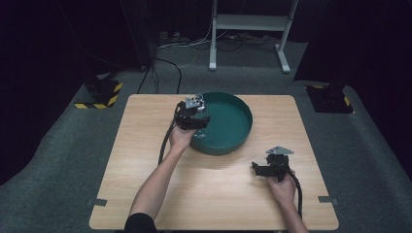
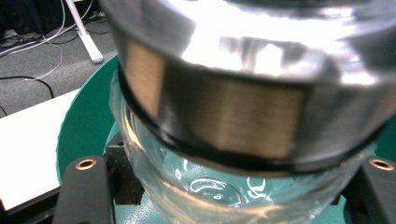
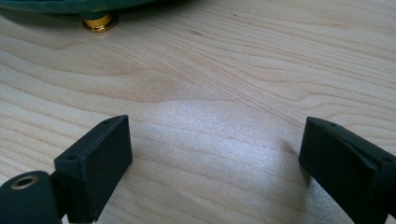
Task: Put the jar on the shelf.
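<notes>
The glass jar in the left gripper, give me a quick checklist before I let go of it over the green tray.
1. Glass jar sits between the left gripper jaws: ok.
2. Metal lid on the jar: ok.
3. Jar over the green tray: ok.
4. Jar bottom resting on the tray floor: cannot tell.
5. Right gripper open, off the tray, over bare table: ok.

Clear glass jar (image 2: 210, 186) with silver metal lid (image 2: 243, 79), over round green tray (image 1: 238, 127).
</notes>
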